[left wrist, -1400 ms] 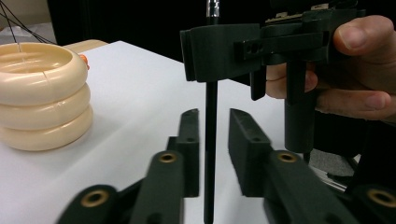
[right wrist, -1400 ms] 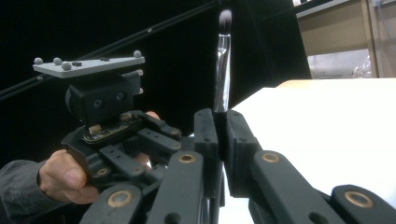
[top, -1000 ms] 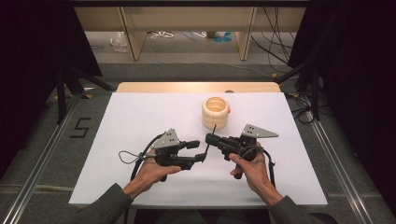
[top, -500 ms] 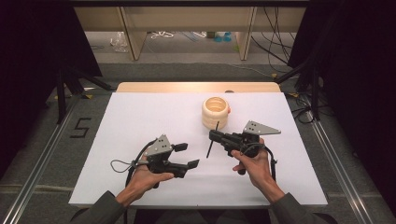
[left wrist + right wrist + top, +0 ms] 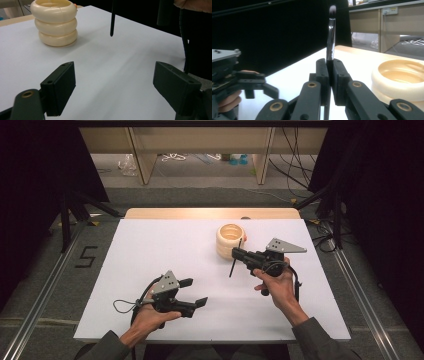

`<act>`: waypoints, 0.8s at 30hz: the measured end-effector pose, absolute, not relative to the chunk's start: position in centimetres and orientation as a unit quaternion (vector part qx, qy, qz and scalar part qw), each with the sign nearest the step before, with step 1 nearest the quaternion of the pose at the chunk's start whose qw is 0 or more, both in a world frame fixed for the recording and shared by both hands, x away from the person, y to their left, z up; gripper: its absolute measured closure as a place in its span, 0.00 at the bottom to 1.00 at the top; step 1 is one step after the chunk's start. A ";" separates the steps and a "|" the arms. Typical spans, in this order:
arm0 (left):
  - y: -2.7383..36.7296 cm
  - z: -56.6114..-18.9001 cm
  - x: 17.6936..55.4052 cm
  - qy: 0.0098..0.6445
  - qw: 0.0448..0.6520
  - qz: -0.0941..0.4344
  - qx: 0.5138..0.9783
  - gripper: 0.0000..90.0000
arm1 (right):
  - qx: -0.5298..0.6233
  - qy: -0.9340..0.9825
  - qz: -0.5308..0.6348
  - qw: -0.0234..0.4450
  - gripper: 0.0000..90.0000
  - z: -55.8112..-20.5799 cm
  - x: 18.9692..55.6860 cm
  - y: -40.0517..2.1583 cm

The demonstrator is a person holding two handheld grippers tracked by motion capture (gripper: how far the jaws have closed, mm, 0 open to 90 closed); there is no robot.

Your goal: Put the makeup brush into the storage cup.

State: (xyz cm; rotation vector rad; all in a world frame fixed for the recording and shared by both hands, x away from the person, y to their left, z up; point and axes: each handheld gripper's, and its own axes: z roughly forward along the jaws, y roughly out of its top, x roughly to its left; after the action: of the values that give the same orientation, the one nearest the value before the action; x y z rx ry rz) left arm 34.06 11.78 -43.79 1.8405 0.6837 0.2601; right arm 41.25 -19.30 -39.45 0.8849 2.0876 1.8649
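A cream ribbed holder (image 5: 231,241), shaped like three stacked rings, stands on the white table (image 5: 150,250) right of centre. Just in front of it, my right gripper (image 5: 236,254) is shut on a thin black makeup brush (image 5: 234,265). The right gripper view has the brush (image 5: 331,32) upright between the pads, bristles up, with the holder (image 5: 399,80) to the right. My left gripper (image 5: 195,292) sits low near the front edge. Its jaws have just been opening and nothing is between them. From the left gripper view (image 5: 120,80), the holder (image 5: 55,23) and the hanging brush handle (image 5: 112,17) lie ahead.
A wooden strip (image 5: 210,213) borders the table's far edge, with shelving legs and cables on the floor beyond. Metal rails run along both sides, and a "5" mark (image 5: 86,256) is on the floor at the left. Dark curtains flank the scene.
The two grippers have drawn apart. The left one pulled back toward the near edge with its jaws spread wider. The right one carried the brush up and toward the holder.
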 end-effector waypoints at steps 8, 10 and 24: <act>12.3 -43.8 33.9 0.292 0.547 0.128 0.774 0.20 | 0.312 0.708 0.622 0.117 0.95 -39.0 42.7 -20.0; 12.3 -43.7 34.0 0.290 0.547 0.129 0.775 0.20 | 0.312 0.707 0.623 0.121 0.95 -39.0 43.0 -20.0; 12.4 -43.8 34.0 0.294 0.543 0.131 0.776 0.19 | 0.328 0.701 0.621 0.123 0.95 -38.0 45.4 -20.6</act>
State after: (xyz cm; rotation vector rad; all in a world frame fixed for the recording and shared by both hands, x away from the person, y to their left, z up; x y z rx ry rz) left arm 34.05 12.44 -43.81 1.8421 0.6971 0.3110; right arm 45.36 -20.58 -38.03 0.9566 2.0440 1.8124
